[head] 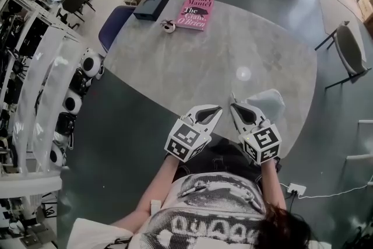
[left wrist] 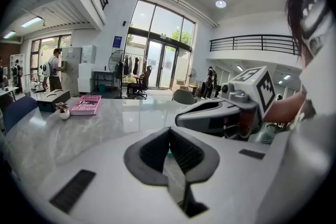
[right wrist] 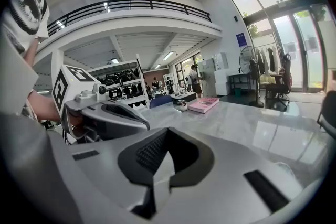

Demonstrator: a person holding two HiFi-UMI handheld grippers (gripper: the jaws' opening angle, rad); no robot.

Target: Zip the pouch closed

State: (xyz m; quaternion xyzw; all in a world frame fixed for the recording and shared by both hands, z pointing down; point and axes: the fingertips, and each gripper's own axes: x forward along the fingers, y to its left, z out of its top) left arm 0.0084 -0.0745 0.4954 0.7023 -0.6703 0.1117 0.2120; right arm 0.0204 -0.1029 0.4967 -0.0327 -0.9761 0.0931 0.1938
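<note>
A pale, slightly greenish pouch (head: 268,102) lies on the grey marble table (head: 233,44) near its front edge. My right gripper (head: 233,104) hovers at the pouch's left side, its jaws shut with nothing seen between them. My left gripper (head: 218,108) sits just left of it, also shut and empty, the two tips close together. In the left gripper view the closed pads (left wrist: 181,152) meet, and a bit of the pouch (left wrist: 265,135) shows under the right gripper (left wrist: 181,118). The right gripper view shows its own pads (right wrist: 149,152) closed and the left gripper (right wrist: 144,123) alongside.
At the far side of the table lie a pink book (head: 195,11), a dark box (head: 152,4) and a small round object (head: 169,26). A blue chair (head: 113,26) stands at the table's left, a grey chair (head: 352,49) at the right.
</note>
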